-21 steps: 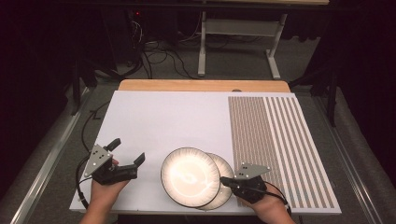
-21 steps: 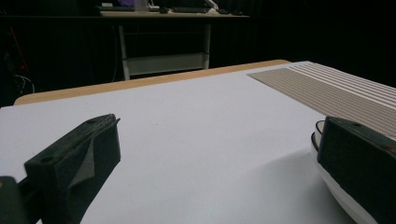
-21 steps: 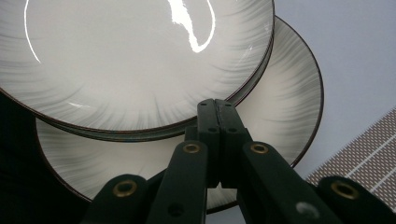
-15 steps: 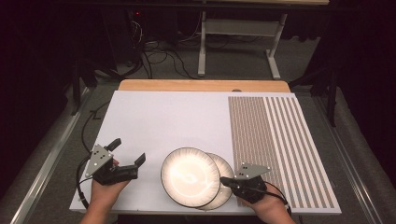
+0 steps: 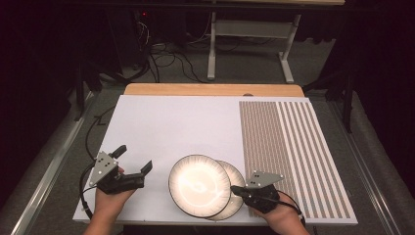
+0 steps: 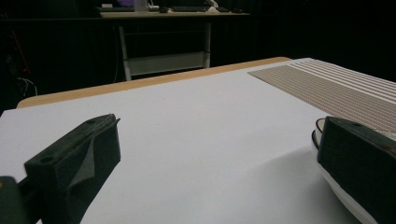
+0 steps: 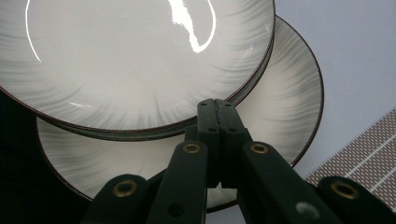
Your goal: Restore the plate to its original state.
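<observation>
1. Plates: we see two pale, dark-rimmed ones stacked off-centre near the front edge of the table; the top plate overlaps the bottom plate, whose right part shows from under it
2. Our right gripper has its jaws pressed flat together, with nothing between them
3. In the right gripper view the closed tips sit over the bottom plate, just short of the rim of the top plate, which lies straight ahead of them
4. We cannot tell whether those tips touch the bottom plate or hang just above it
5. Beyond the plates, ahead and to the right of the closed jaws, bare white table shows, and a striped mat lies at the jaws' right
6. Our left gripper has its jaws spread wide, holding nothing
7. In the left gripper view bare table lies between the two jaws; the plates' edge shows just beside the right jaw, partly hidden behind it
8. The striped mat lies ahead and to the right of those open jaws, well apart from them
9. Each gripper sits in one of our hands, left hand and right hand, both at the near edge of the table
</observation>
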Tool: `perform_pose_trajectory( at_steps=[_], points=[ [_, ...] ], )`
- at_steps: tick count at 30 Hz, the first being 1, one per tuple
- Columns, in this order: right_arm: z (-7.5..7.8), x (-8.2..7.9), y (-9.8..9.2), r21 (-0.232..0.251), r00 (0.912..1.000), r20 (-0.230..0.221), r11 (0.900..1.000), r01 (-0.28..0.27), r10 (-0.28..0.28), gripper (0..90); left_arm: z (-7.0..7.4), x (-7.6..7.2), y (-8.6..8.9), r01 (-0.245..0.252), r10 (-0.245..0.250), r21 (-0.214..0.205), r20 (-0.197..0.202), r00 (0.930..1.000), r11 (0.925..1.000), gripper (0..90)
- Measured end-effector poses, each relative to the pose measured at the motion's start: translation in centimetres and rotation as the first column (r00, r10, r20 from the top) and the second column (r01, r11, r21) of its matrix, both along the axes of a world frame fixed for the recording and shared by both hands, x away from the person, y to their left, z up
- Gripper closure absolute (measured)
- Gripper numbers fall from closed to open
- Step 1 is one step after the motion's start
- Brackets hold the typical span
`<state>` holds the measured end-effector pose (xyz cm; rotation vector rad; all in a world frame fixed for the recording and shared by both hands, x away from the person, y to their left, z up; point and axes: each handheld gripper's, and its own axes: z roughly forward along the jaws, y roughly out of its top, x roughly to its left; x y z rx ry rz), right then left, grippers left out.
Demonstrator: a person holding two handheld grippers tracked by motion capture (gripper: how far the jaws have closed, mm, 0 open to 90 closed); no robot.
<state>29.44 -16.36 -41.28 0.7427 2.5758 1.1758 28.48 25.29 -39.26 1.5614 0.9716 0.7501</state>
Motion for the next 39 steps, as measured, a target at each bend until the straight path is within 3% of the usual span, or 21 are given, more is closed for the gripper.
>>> perform_pose_trajectory(
  at_steps=[39],
  points=[
    [0.18,-0.04,-0.28,-0.008,1.0,0.005,0.9999,0.007,-0.007,90.0,0.09,-0.1,-0.05,0.008,-0.008,0.006,0.003,1.0,0.9999,0.2]
  ],
)
